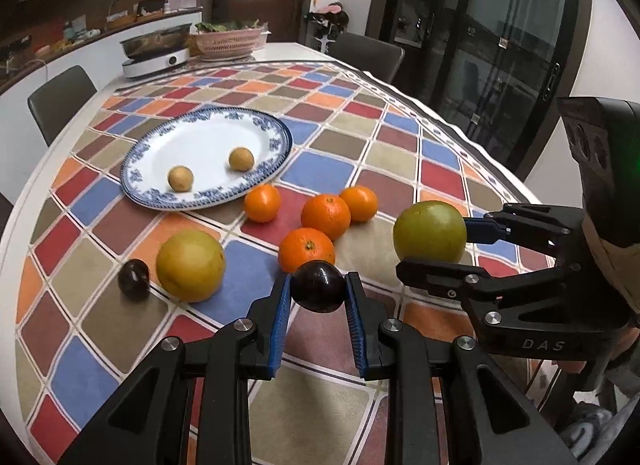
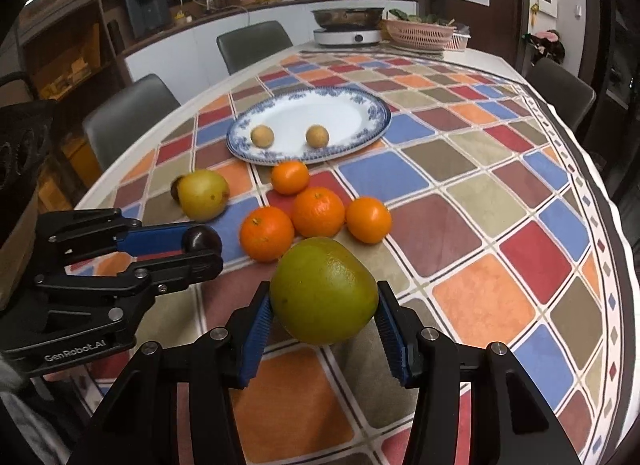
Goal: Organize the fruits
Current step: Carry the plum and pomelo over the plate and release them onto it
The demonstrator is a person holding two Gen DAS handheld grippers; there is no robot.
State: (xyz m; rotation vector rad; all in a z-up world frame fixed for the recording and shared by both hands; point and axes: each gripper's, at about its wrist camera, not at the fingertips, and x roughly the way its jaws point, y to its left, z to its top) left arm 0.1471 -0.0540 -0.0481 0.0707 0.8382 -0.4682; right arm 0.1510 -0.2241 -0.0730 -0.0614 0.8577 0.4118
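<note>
Two grippers each clamp fruit above the checkered tablecloth (image 1: 320, 169): the left gripper (image 1: 318, 293) grips a dark plum (image 1: 318, 285), the right gripper (image 2: 324, 313) a green citrus (image 2: 324, 289), near four mandarins (image 2: 318, 211).

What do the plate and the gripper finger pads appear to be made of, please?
The plate looks like glazed ceramic: glossy white with a blue printed rim. The left gripper finger pads look like blue ribbed rubber or soft plastic, matte; which one is unclear.
</note>
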